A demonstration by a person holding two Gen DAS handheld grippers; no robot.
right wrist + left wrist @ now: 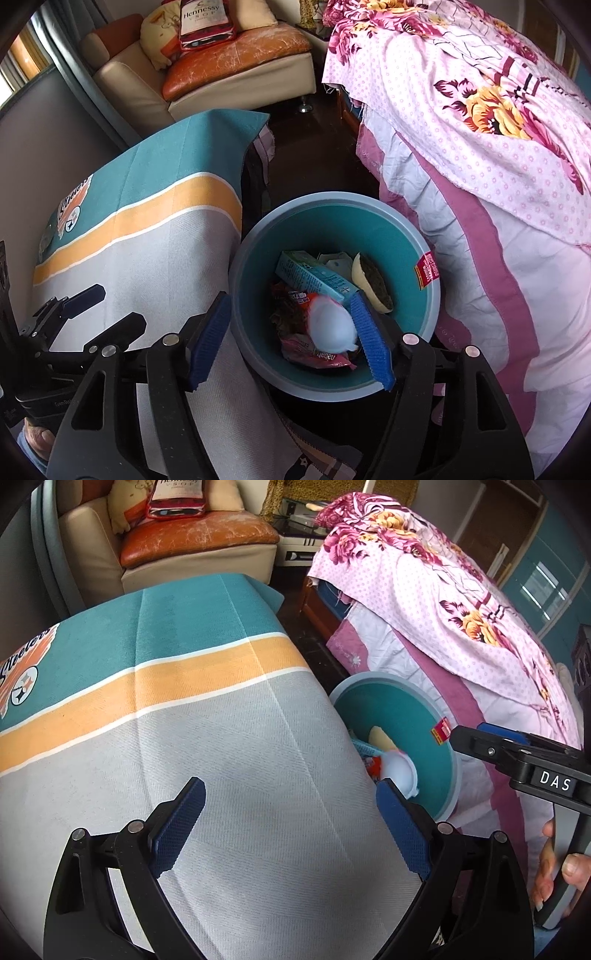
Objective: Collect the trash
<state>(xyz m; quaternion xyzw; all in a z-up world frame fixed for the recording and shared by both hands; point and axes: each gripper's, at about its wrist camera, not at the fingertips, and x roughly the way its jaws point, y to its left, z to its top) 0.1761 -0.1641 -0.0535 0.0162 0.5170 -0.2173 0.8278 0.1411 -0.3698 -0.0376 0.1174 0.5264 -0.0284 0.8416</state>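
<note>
One teal bin (399,240) on the floor between draped surface (155,266) and bed (498,184). Inside: one blue carton (306,275) lying slantwise, long axis upper left to lower right; one red wrapper (314,356); one blurred white cup (330,326). Two tools tilted steeply down: right hand-held gripper (291,338) over the bin, released, grasping nothing; left hand-held gripper (291,825) spread wide over the cloth, empty.

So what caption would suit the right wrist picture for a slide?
Right gripper open above teal trash bin, a blurred white cup between its fingers, over wrappers and a carton.
</note>
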